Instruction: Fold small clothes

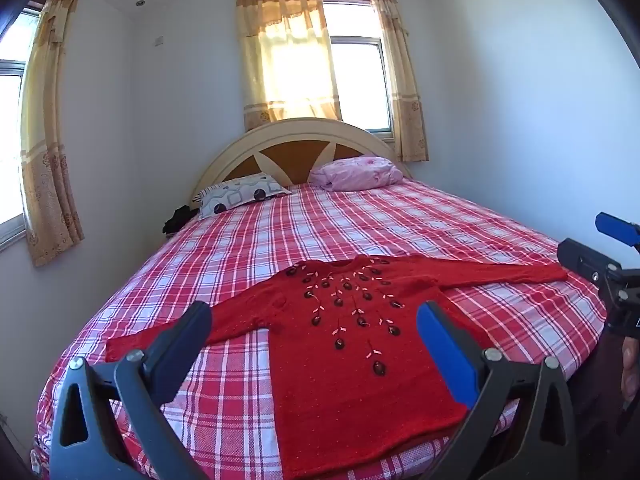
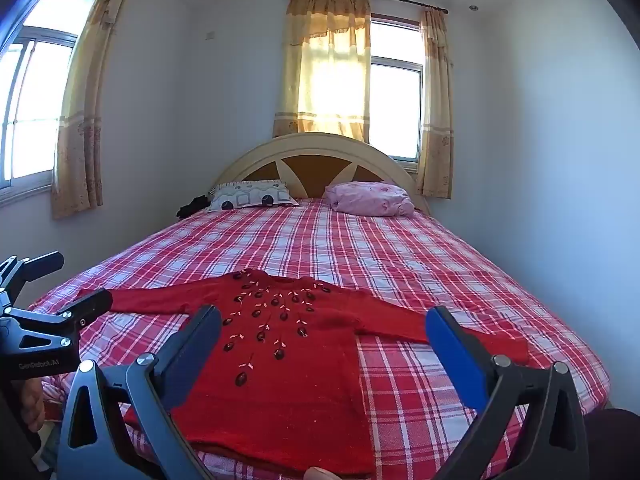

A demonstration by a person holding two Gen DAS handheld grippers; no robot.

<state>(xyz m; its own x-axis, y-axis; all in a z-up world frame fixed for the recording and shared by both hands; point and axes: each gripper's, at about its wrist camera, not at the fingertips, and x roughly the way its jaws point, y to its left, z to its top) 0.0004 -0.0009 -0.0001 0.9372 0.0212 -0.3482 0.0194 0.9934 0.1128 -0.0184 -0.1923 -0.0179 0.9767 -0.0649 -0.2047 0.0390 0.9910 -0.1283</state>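
Nearest the lens in the left wrist view, the left gripper (image 1: 314, 328) stands with its two fingers spread wide apart and nothing between them, one dark pad and one blue pad framing the lower body of the red sweater (image 1: 344, 344). Likewise in the right wrist view, the right gripper (image 2: 324, 332) is spread wide and holds nothing, poised above the foot end of the bed (image 2: 400, 248); it also shows at the right edge of the left view, and the left gripper appears at the left edge of the right view, so the two sit side by side and apart. Under both tools the sweater lies flat and face up on the plaid bedsheet (image 1: 360, 216), hem along the foot edge of the bed, neck toward the headboard, both sleeves stretched out sideways toward the bed's left and right edges. Dark beads with pale stitched stems fan down from the neckline over the chest. Farther up, at the head edge, a patterned white pillow (image 1: 244, 194) lies on the left and a pink pillow (image 1: 356, 172) on the right, both against the arched headboard (image 1: 296, 140). Beside the bed's left head corner sits a dark bundle (image 1: 180, 218), perhaps clothing, too small to make out. Yellow curtains (image 1: 286, 52) hang over the window behind the headboard.
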